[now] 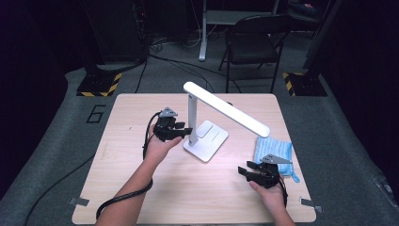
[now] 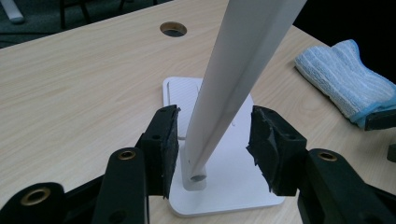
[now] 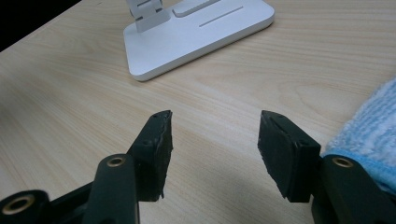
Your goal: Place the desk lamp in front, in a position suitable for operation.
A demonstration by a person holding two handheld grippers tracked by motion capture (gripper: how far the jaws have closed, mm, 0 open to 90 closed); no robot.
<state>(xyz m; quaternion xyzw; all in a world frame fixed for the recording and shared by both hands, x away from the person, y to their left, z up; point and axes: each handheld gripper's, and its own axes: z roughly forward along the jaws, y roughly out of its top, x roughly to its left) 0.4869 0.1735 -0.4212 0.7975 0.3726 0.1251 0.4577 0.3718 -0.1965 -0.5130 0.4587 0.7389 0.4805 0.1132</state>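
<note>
A white desk lamp [image 1: 192,117] stands mid-table on a flat square base [image 1: 207,139], its long head [image 1: 230,113] slanting down to the right. My left gripper [image 1: 186,132] reaches the upright post from the left. In the left gripper view the post [image 2: 219,93] stands between the jaws of that gripper [image 2: 212,149], and a gap shows beside the right pad [image 2: 268,149]; the jaws are open. My right gripper [image 1: 243,170] hovers open and empty at the front right, just left of a folded blue cloth [image 1: 273,148]. The right gripper [image 3: 215,149] faces bare wood.
The wooden table [image 1: 141,188] has a round cable hole [image 2: 173,29] behind the lamp. The blue cloth [image 2: 341,79] lies near the right edge. A dark folding chair [image 1: 254,42] and stand feet with yellow-black tape [image 1: 99,87] sit beyond the table.
</note>
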